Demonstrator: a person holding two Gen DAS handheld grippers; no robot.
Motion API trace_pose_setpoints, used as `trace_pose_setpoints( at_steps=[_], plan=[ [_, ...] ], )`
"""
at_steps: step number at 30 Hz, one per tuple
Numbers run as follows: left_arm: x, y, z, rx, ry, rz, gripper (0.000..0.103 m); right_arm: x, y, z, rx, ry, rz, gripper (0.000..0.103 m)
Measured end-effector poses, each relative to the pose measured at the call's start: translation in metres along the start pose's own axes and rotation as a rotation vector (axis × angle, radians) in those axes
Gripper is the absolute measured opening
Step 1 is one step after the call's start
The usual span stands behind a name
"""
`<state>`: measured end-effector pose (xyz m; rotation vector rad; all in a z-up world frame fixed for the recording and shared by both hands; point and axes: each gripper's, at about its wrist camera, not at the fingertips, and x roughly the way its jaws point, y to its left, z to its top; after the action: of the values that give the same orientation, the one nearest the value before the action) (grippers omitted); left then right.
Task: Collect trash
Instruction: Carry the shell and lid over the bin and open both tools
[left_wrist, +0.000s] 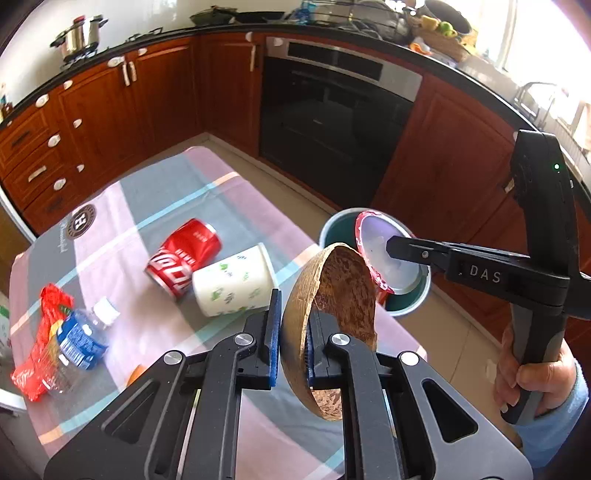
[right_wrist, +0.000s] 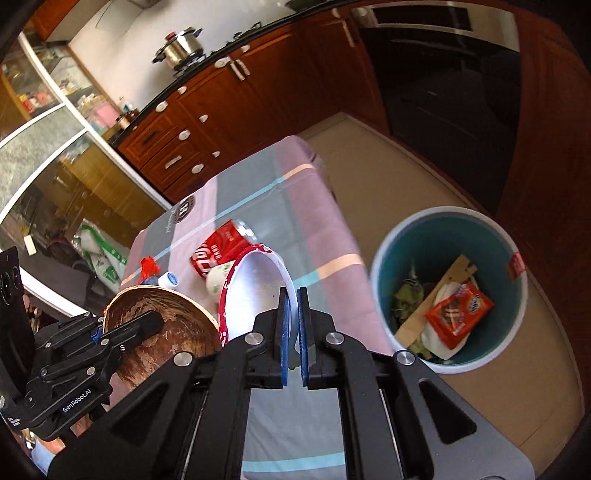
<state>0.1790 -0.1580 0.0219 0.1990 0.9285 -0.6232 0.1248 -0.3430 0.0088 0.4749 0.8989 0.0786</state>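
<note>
Lettering "DAS" marks the right claw (left_wrist: 391, 248); "GenRobot.AI" the left claw (right_wrist: 157, 321).

A table (left_wrist: 221, 192) draped in a pink, grey and blue checked cloth carries a red soda can (left_wrist: 183, 256) lying beside a tipped white paper cup (left_wrist: 234, 282), plus a water bottle (left_wrist: 79, 341) resting against a red wrapper (left_wrist: 44, 332). On the tiled floor (right_wrist: 388, 173) just beside the table stands a teal bin (right_wrist: 448, 290).

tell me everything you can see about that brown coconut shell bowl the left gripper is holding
The coconut shell bowl is a brown half-shell: smooth tan outside, rough mottled dark-brown inside, with a thin, slightly uneven rim. It looks empty. It is held tipped on edge above the table's near corner, the left gripper shut on its wall, one blue pad inside, one outside. Beside it, the right gripper's red-rimmed white bowl.
</note>
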Motion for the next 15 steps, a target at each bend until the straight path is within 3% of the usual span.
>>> trace_pose_setpoints(
  at_steps=[8, 15],
  plan=[
    [0.066, -0.058, 0.034, 0.091, 0.073, -0.014, 0.011, -0.012, -0.089, 0.0, 0.138, -0.023, -0.062, 0.005],
    [0.116, -0.09, 0.054, 0.132, 0.127, -0.008, 0.011, 0.001, -0.135, -0.003, 0.221, 0.0, -0.087, 0.005]
  ],
)
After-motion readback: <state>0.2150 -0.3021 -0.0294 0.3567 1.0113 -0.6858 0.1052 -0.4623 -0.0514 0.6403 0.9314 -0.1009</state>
